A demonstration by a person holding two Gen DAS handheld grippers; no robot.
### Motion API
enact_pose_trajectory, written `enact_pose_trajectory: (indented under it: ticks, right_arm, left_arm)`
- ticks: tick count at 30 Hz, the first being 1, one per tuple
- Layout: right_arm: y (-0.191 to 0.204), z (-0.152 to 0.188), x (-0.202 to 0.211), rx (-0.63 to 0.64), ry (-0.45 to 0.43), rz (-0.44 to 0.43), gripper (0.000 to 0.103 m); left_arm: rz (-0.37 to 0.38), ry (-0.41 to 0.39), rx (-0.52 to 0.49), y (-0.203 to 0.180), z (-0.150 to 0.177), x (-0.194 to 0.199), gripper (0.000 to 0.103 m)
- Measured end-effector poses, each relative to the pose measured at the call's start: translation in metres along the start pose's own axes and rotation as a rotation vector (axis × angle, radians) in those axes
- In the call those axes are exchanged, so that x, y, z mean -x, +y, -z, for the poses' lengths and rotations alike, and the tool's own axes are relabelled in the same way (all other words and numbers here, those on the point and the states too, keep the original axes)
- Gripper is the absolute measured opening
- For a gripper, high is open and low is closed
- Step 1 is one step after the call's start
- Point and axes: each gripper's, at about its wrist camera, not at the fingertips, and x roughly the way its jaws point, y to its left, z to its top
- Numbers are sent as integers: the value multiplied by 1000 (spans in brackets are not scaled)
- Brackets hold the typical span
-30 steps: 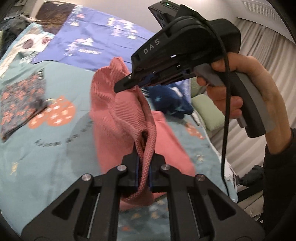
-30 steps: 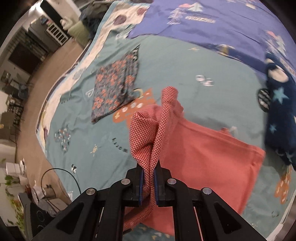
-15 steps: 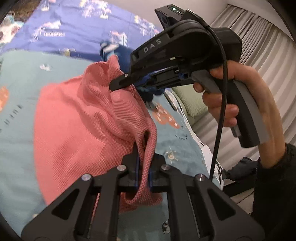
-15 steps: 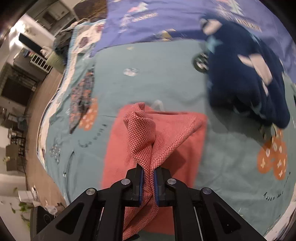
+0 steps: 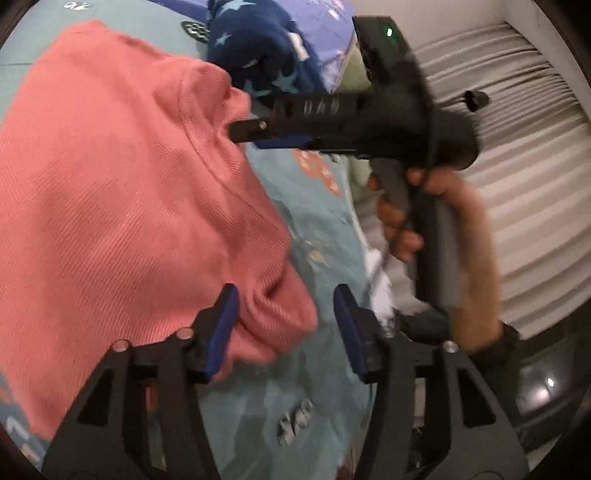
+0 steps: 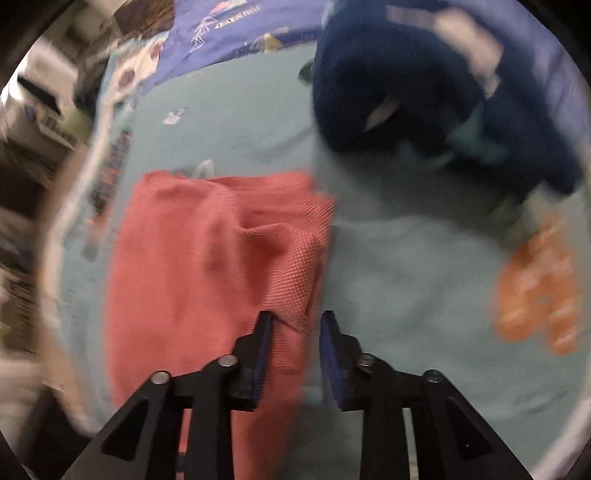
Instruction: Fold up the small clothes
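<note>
A salmon-pink knit garment [image 5: 122,192] lies folded on the teal bedspread [image 5: 325,236]; it also shows in the right wrist view [image 6: 207,266]. My left gripper [image 5: 286,325] is open, with a corner of the pink garment lying loose between its fingers. My right gripper [image 6: 297,347] is open at the garment's right edge, cloth just past its left finger. In the left wrist view the right gripper [image 5: 247,134] is seen from the side, held by a hand, its tip at the garment's far edge.
A dark blue star-print garment [image 6: 424,85] lies crumpled behind the pink one, also in the left wrist view [image 5: 266,48]. A purple printed sheet [image 6: 236,26] lies at the back. The bed edge and a pleated curtain [image 5: 517,184] are to the right.
Both grippers have opened and let go of the pink garment, which was pinched and lifted before. It now lies folded flat on the bedspread. Both views have swung toward the blue garment.
</note>
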Motion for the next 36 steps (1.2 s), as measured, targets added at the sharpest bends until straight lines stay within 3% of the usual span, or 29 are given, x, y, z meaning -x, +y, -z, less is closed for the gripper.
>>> enact_pose_trajectory:
  ticks: [2,4,6,8,11,13,16,20,23,26,29,32,34,36]
  right_arm:
    - [3,9,16,50,-51,114,37]
    - [0,21,38,0,-130,118,37]
    - [4,37,54,-5,-199,7,37]
    - [19,57,58,37,-217,-141,37]
    - [39,91,38,42,-141,-448,37]
    - [51,109,26,74,-108,-492,37]
    - [58,136,8,128,-95,-328,36]
    - [16,160,11,-29,-142,-434,34]
    - [6,182,21,-4,-149,-337,37]
    - [10,189,40,38,-188,-178,38]
    - [25,186,65,77,-310,-193,39]
    - [54,177,58,148,-338,-171,43]
    - [75,172,36,215,-309,-100,43]
    - [99,175,9,306,-278,107,43]
  left_arm:
    - [-1,-30,-34,-2,0,25,60]
    - [-28,-79,-66,-1,-1,47,65]
    - [-46,-118,-79,8,-2,66,66]
    - [-40,-108,-26,27,-2,72,66]
    - [-35,-70,34,60,3,67,66]
    - [-31,-52,46,70,10,61,66]
    - [-20,-43,58,80,17,55,66]
    - [-2,-40,58,86,19,62,66]
    - [-20,-33,62,82,16,68,66]
    - [-9,-67,40,76,16,81,66]
    - [22,-36,28,72,22,80,66]
    - [-4,9,20,76,34,70,66]
    - [-22,-3,-3,81,40,67,65]
    - [7,-23,12,85,43,70,65]
